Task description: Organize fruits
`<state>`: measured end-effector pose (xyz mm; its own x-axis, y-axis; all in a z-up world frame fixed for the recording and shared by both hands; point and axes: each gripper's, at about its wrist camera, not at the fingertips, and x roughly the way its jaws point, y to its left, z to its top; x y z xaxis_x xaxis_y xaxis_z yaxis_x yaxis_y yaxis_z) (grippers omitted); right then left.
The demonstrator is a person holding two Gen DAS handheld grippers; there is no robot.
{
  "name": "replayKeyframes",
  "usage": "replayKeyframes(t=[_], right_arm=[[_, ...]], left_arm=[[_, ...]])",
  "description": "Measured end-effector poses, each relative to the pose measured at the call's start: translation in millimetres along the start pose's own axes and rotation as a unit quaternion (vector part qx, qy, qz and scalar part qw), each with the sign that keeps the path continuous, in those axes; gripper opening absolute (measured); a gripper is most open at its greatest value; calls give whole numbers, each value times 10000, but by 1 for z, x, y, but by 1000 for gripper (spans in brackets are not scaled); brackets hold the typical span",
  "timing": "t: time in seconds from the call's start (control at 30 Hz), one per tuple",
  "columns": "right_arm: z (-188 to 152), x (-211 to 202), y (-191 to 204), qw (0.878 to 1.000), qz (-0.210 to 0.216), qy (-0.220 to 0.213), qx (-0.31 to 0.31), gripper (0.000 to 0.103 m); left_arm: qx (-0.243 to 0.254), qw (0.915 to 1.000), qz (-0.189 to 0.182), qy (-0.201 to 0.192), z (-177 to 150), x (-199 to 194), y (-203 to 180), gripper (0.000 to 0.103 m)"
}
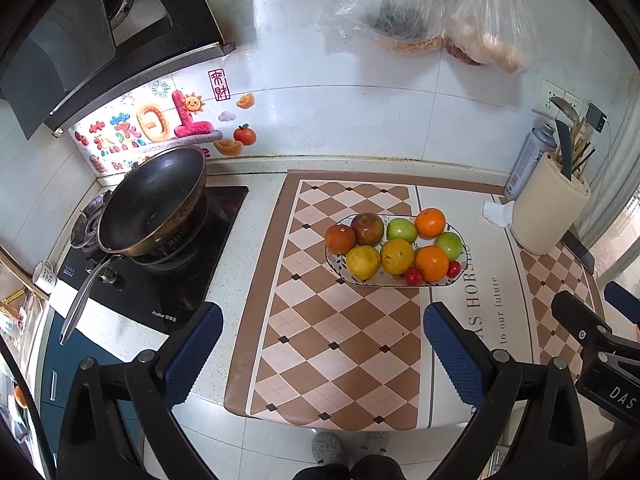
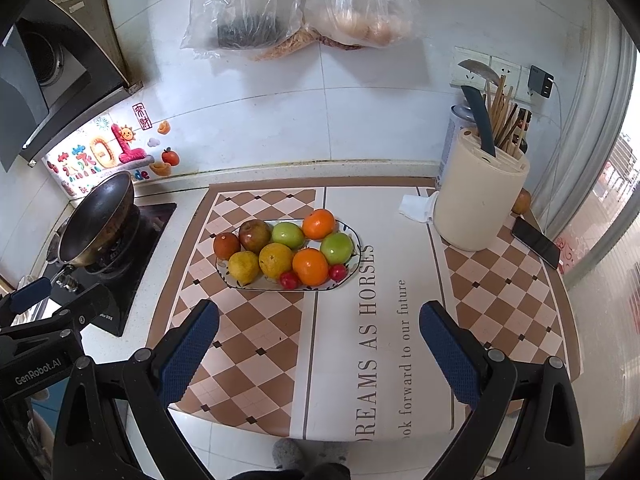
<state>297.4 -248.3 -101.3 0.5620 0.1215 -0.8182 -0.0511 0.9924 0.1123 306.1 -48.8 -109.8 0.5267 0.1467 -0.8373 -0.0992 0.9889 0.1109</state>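
An oval patterned plate (image 1: 335, 265) (image 2: 224, 274) sits on the checkered mat and holds several fruits: oranges (image 1: 431, 263) (image 2: 310, 266), green apples (image 1: 401, 229) (image 2: 337, 247), yellow citrus (image 1: 363, 262) (image 2: 244, 267), a dark red apple (image 1: 367, 228) (image 2: 255, 235) and small red tomatoes (image 1: 414, 276) (image 2: 289, 280). My left gripper (image 1: 322, 340) is open and empty, above the mat in front of the plate. My right gripper (image 2: 319, 340) is open and empty, in front of and right of the plate. Each gripper shows at the edge of the other's view.
A black wok (image 1: 154, 200) (image 2: 98, 216) sits on the stove at the left. A cream utensil holder (image 1: 550, 204) (image 2: 478, 196) with a knife and chopsticks stands at the right, with a spray can behind and a phone (image 2: 536, 241) beside it. Plastic bags (image 2: 300, 4) hang on the wall.
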Motion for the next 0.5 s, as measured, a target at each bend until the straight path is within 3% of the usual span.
replayKeyframes(t=[0.5], right_arm=[[-4,-5,4,10000,-43,-36,39,102]], left_arm=[[-5,10000,-17,-7,1,-1,0,103]])
